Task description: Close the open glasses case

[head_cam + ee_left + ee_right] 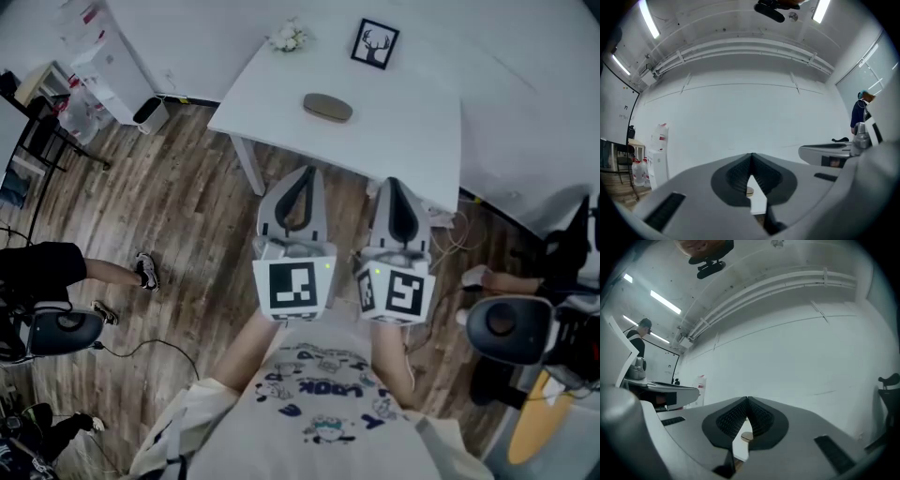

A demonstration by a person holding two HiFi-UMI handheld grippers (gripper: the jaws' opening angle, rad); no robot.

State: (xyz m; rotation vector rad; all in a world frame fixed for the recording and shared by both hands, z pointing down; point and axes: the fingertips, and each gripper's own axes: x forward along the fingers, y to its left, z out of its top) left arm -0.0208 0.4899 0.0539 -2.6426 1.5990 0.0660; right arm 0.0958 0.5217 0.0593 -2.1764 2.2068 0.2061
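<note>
A brown oval glasses case (328,107) lies flat in the middle of the white table (394,131), and its lid looks down. Both grippers are held side by side over the wooden floor, short of the table's near edge and apart from the case. The left gripper (302,174) is shut with nothing in it, and so is the right gripper (394,184). In the left gripper view the jaws (751,155) meet at the tip, and the case (749,191) shows as a small tan oval below them. The right gripper view shows the same: shut jaws (747,399) above the case (746,436).
A framed deer picture (375,43) and white flowers (289,37) stand at the table's far edge. A white unit (108,56) stands at the back left. A person's legs (112,272) and a chair (56,328) are at left, another chair (511,328) at right.
</note>
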